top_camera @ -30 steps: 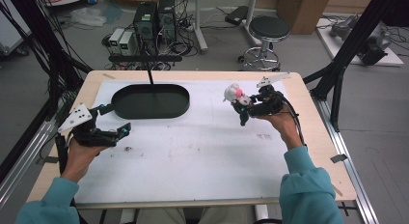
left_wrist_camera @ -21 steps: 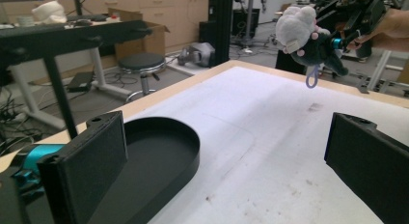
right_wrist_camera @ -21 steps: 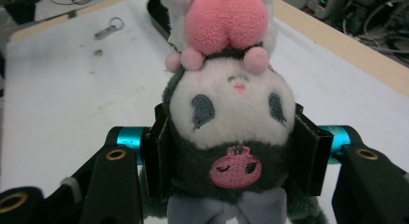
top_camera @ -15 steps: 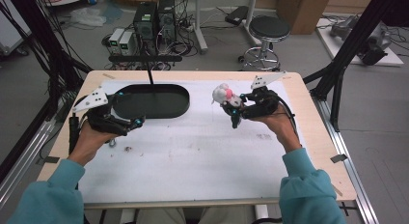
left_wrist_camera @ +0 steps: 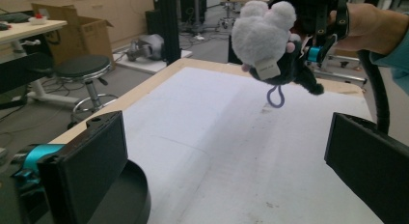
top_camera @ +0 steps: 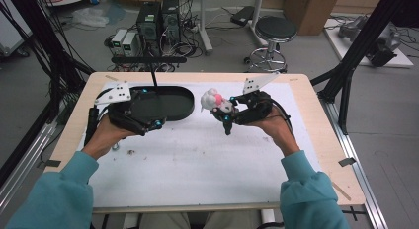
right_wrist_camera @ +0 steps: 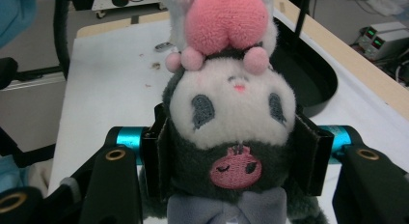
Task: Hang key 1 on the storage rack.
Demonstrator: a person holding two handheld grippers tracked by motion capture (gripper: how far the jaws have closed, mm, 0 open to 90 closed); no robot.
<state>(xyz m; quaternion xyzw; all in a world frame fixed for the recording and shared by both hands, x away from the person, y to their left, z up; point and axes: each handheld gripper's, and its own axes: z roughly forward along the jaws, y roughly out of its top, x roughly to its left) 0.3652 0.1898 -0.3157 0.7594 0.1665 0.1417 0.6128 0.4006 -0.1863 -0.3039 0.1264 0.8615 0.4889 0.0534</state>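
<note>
The small plush toy [right_wrist_camera: 235, 132], dark grey and white in body with a pink pompom-like top and a pink embroidered skull badge on its hood, was held clamped between the two black jaws of the right gripper [right_wrist_camera: 235, 156]. In the right gripper view its head was seen pressed on both sides by the jaw pads, with its face turned toward the camera and the pink and white part projecting beyond the jaw tips. In the high view the same toy [top_camera: 216, 102] was seen at the tip of the right gripper [top_camera: 225, 110], raised above the white paper-covered wooden table [top_camera: 207, 160] and pointed toward the left gripper [top_camera: 148, 115].

In the left gripper view the toy [left_wrist_camera: 270, 40] was seen ahead of and above the left jaws, well apart from them, with a small label and a thin lilac loop hanging beneath it. The jaws of the left gripper [left_wrist_camera: 222, 156] were held wide apart, and nothing was gripped between them. The black oval shallow tray [top_camera: 170, 103] was seen beneath and just beside the left jaws, its rim [left_wrist_camera: 137, 195] showing under the left-hand jaw in the left gripper view. In the right gripper view the tray [right_wrist_camera: 313, 84] lay beyond the right jaws, past the toy.
</note>
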